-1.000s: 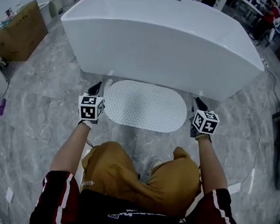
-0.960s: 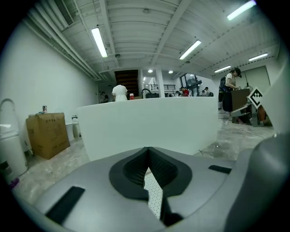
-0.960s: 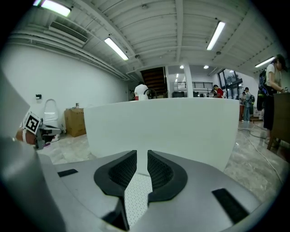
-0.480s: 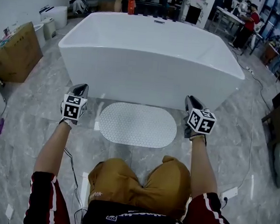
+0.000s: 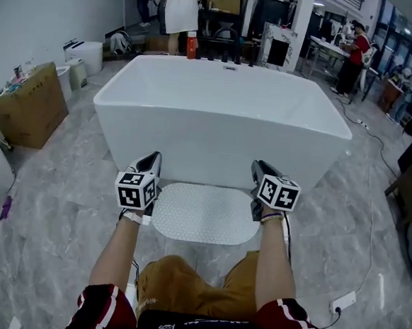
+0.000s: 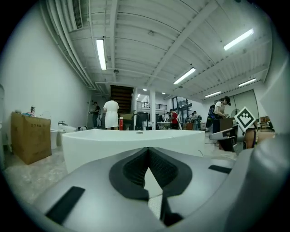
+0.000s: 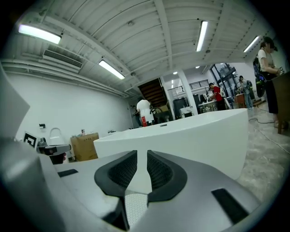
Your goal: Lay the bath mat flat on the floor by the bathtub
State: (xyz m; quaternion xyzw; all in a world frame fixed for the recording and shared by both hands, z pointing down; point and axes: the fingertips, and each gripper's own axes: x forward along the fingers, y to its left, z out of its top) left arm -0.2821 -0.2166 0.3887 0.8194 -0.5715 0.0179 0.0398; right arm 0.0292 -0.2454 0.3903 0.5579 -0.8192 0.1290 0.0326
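One mat [image 5: 206, 213] flat on the floor [image 5: 69, 185], at six o'clock of the one tub [image 5: 224, 119], just beside its wall. Two grippers above the mat's ends, clear of it: left gripper [image 5: 153, 161] at nine o'clock, fingertips pressed together on nothing; right gripper [image 5: 258, 168] at three o'clock, fingers slightly spread, empty. One box [image 5: 30, 104] at nine o'clock of the tub.

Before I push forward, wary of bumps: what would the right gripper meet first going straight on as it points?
Probably the white side wall of the bathtub, dead ahead of the right gripper; nothing shows in between, though depth is unclear.
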